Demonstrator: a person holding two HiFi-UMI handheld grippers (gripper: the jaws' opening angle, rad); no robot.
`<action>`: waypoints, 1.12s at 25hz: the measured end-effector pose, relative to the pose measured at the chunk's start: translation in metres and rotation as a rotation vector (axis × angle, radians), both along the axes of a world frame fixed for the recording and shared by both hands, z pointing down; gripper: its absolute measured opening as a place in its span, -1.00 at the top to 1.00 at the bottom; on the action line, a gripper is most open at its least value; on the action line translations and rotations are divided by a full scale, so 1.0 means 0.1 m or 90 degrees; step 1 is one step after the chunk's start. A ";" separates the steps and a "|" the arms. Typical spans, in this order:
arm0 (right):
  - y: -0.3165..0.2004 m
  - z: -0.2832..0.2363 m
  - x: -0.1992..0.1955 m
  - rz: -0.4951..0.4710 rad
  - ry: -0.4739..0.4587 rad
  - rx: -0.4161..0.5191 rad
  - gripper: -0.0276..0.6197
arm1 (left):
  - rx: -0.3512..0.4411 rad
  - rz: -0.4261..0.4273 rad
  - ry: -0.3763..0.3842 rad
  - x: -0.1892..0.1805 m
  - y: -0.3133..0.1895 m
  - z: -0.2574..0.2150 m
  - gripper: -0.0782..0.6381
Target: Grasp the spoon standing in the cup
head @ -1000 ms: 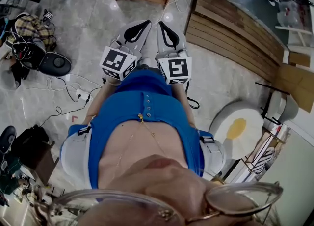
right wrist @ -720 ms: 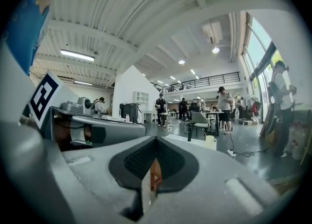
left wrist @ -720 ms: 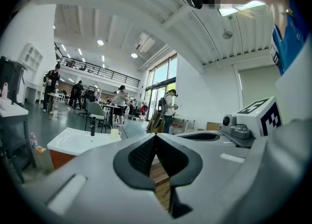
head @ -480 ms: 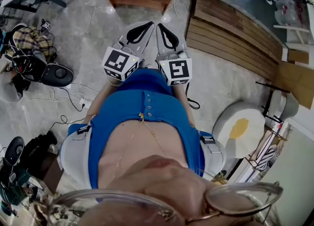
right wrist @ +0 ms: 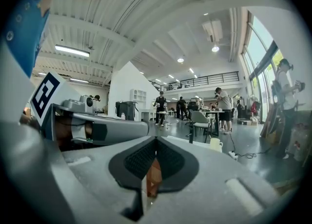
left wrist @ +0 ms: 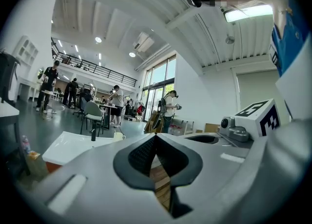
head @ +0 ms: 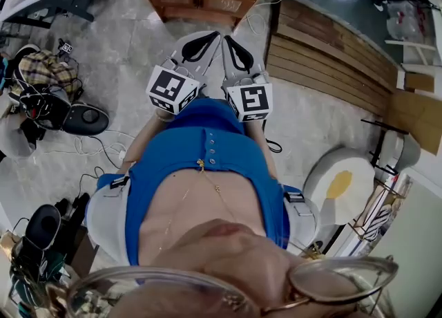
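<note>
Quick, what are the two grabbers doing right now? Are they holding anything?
Left gripper: closed, jaw tips together, holding nothing.
Right gripper: closed, jaw tips together, holding nothing.

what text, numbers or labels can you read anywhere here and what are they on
No words, numbers or brand names can be read in any view.
Marker cube on the left gripper: a black-and-white square pattern, no letters.
Marker cube on the right gripper: likewise a pattern only.
Floor clutter: any print is too small to read.
</note>
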State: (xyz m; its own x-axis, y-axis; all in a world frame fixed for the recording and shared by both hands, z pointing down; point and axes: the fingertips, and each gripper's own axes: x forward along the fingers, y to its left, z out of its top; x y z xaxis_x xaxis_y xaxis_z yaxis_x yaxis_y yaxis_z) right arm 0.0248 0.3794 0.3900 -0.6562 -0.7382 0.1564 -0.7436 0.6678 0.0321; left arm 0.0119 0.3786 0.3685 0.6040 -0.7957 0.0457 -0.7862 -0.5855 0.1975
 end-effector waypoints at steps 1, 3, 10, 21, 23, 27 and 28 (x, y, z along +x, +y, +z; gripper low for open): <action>-0.05 0.01 -0.05 0.000 0.002 0.000 0.91 | 0.000 0.001 0.000 -0.05 -0.05 0.00 0.78; -0.13 0.02 -0.16 -0.001 0.005 0.002 0.91 | 0.000 0.001 0.001 -0.14 -0.12 0.01 0.78; -0.33 0.06 -0.39 0.008 0.008 0.007 0.91 | -0.005 0.018 -0.009 -0.39 -0.32 0.07 0.78; -0.60 0.13 -0.51 0.004 0.010 -0.015 0.91 | -0.015 0.000 0.004 -0.56 -0.62 0.10 0.78; -0.70 0.14 -0.48 0.000 0.003 -0.019 0.91 | -0.020 -0.010 0.005 -0.55 -0.72 0.12 0.78; -1.00 0.13 -0.41 -0.005 0.001 -0.026 0.91 | -0.026 -0.020 -0.001 -0.48 -0.99 0.13 0.78; -1.08 0.12 -0.40 -0.007 0.001 -0.025 0.91 | -0.026 -0.021 -0.003 -0.47 -1.06 0.12 0.78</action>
State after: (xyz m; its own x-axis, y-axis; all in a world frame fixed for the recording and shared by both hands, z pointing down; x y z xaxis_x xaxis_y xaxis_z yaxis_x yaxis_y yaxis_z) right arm -0.0154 0.2712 0.4020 -0.6644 -0.7238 0.1862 -0.7358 0.6772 0.0068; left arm -0.0354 0.2721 0.3809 0.5766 -0.8130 0.0816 -0.8063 -0.5501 0.2174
